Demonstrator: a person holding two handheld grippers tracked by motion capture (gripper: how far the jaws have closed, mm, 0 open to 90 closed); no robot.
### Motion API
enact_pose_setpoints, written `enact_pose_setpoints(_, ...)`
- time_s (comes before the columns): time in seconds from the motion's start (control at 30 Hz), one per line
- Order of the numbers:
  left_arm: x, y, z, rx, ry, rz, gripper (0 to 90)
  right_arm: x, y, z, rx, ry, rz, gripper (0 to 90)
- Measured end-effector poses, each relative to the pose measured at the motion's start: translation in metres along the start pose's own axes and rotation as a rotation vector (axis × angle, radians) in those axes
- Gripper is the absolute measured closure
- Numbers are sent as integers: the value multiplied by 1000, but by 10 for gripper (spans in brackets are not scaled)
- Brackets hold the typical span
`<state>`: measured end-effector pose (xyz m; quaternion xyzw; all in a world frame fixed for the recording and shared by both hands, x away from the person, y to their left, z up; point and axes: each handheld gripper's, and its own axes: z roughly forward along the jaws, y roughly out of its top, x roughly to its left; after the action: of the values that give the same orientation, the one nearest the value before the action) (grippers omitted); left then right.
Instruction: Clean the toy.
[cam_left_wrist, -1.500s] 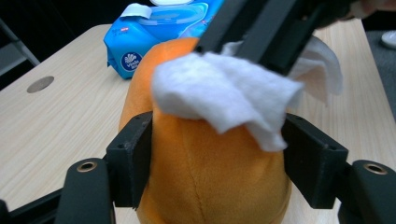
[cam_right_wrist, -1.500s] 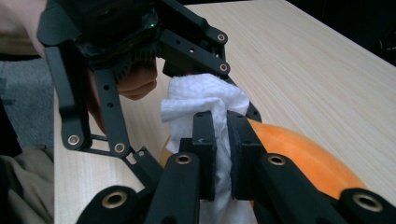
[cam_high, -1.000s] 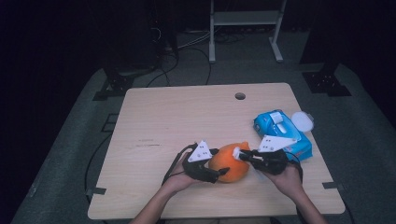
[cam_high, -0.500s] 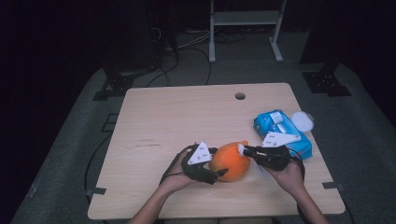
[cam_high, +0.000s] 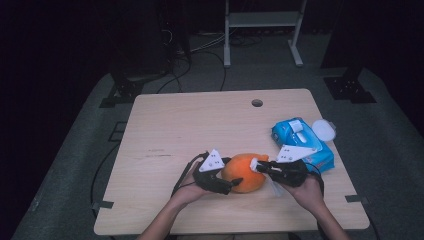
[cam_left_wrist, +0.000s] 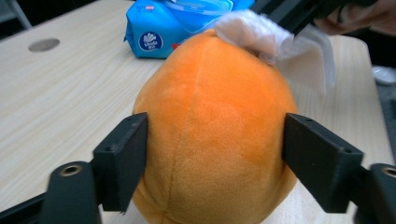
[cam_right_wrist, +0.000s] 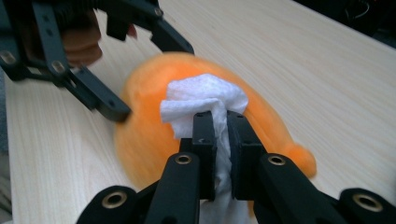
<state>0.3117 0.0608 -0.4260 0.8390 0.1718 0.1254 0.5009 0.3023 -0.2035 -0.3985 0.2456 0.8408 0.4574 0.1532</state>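
Observation:
An orange plush toy (cam_high: 242, 172) lies on the wooden table (cam_high: 200, 130) near its front edge. My left gripper (cam_high: 231, 172) reaches in from the left. Its jaws have just been closing with the plush (cam_left_wrist: 215, 121) between them, and both pads touch its sides. My right gripper (cam_right_wrist: 220, 126) is shut on a crumpled white wipe (cam_right_wrist: 203, 100). It holds the wipe (cam_left_wrist: 261, 32) against the top of the plush (cam_right_wrist: 149, 135). From the right gripper view, the left gripper (cam_right_wrist: 149, 79) straddles the plush's far end.
A blue pack of wet wipes (cam_high: 300, 142) lies at the right of the table, just behind my right hand, with its round white lid (cam_high: 324, 130) open beside it. A small round hole (cam_high: 257, 103) sits near the table's far edge.
The right gripper's tip with the wipe has shifted slightly over the plush's top and back. The left gripper stays around the plush.

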Motion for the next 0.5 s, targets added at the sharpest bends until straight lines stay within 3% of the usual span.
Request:
enact_pose_setpoints(0.07, -5, 1, 0, 6, -1, 35, 261, 8, 6, 0, -15, 6, -23, 820)
enact_pose_setpoints(0.17, -17, 6, 1, 17, -12, 131, 267, 21, 15, 3, -33, 39, -58, 819)
enact_pose_setpoints(0.27, -22, 7, 1, 27, -14, 173, 268, 27, 22, 5, -22, 30, -101, 819)
enact_pose_setpoints(0.3, -21, 7, 1, 24, -19, 166, 267, 25, 22, 4, -20, 25, -98, 819)
enact_pose_setpoints(0.37, -17, 7, 1, 3, -11, 113, 249, 17, 17, 1, -16, 8, -81, 819)
enact_pose_setpoints(0.4, -12, 8, 3, -5, -6, 27, 203, 14, 15, 0, -15, 1, -74, 820)
enact_pose_setpoints(0.43, -10, 8, 4, -11, -4, -16, 151, 10, 12, -2, -17, 5, -52, 820)
enact_pose_setpoints(0.47, -8, 8, 6, -11, -1, -46, 130, 9, 11, -3, -20, 7, -50, 820)
enact_pose_setpoints(0.5, -8, 6, 7, -10, -11, -46, 133, 10, 12, -3, -20, 2, -55, 819)
